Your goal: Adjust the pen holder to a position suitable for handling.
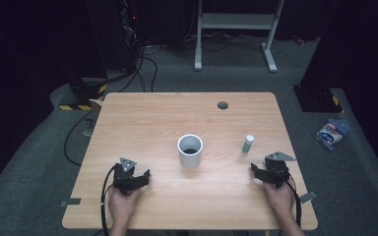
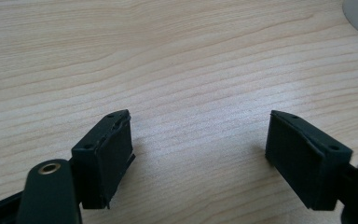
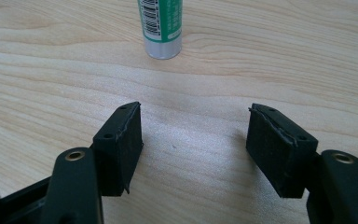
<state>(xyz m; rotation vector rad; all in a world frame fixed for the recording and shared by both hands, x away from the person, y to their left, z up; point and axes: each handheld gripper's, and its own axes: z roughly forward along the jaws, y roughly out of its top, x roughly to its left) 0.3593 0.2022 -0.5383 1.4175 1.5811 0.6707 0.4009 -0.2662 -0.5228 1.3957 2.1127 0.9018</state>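
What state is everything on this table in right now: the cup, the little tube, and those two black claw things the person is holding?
Cup: upright, open at the top, standing alone mid-table.
Tube: upright, cap on, untouched, just ahead of the right gripper.
Left gripper: open, nothing between its jaws, low over the table.
Right gripper: open, nothing between its jaws, facing the tube.

— What sort of place is this?

— A lab or recording studio. Black curtains (image 1: 24, 44) close it in, grey carpet (image 1: 39, 157) covers the floor, and cables (image 1: 145, 66) trail across it.

— Anything else?

— A lone wooden table (image 1: 142, 113) with a cable hole (image 1: 222, 105), hazard-striped tape (image 1: 71, 107) on a base at the left, and a white metal stand (image 1: 236, 22) behind.
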